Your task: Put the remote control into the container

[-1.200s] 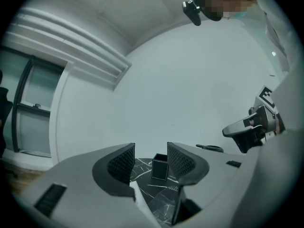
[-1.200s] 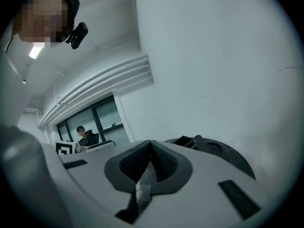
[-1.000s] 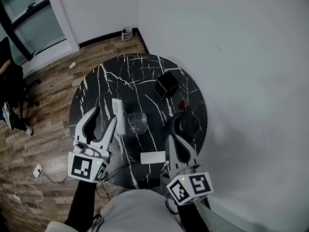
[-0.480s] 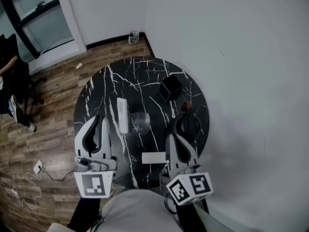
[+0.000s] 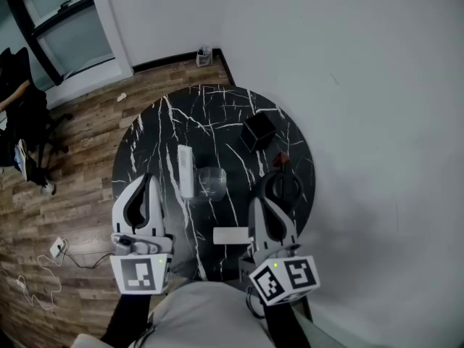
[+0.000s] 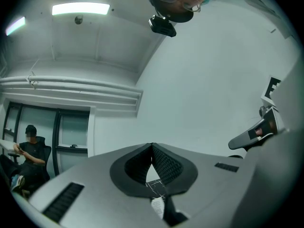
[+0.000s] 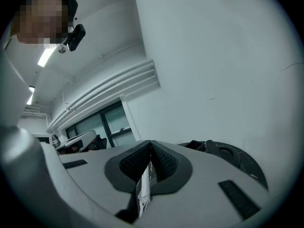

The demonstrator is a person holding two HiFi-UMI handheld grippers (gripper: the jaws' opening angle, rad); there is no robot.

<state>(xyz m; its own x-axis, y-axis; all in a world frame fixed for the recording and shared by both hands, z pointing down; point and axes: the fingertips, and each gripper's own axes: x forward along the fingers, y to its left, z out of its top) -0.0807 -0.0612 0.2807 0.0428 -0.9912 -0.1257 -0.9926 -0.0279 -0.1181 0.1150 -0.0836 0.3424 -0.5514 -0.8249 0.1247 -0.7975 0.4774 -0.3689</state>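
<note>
The remote control (image 5: 185, 171), a slim white bar with rounded ends, lies flat on the worktop (image 5: 210, 114), lengthwise away from the person and outside the container (image 5: 211, 182). It has not shifted over the last second. The container is a small clear cup, glassy and see-through, standing just to the right of the remote; whether the two touch I cannot tell. The worktop is a round slab of glossy black stone crossed by thin white veins. The left hand-held gripper (image 5: 147, 181) hovers near the remote's near end. A second ago its jaws stood wide apart and it leaned toward the remote; they have just been closing, and now its ribbed black pads meet at the tips with nothing between them, and it points straight ahead. The right hand-held gripper (image 5: 262, 206) sits where it was, its pads likewise pressed together and empty, above a flat white rectangular slab (image 5: 230, 235) at the near edge. Ahead of it lies a black ring-shaped thing (image 5: 281, 187), then a small red thing (image 5: 281, 158), and farther back a matt black cube-shaped box (image 5: 258, 130). Wood-plank floor (image 5: 72, 158) surrounds the worktop.
</note>
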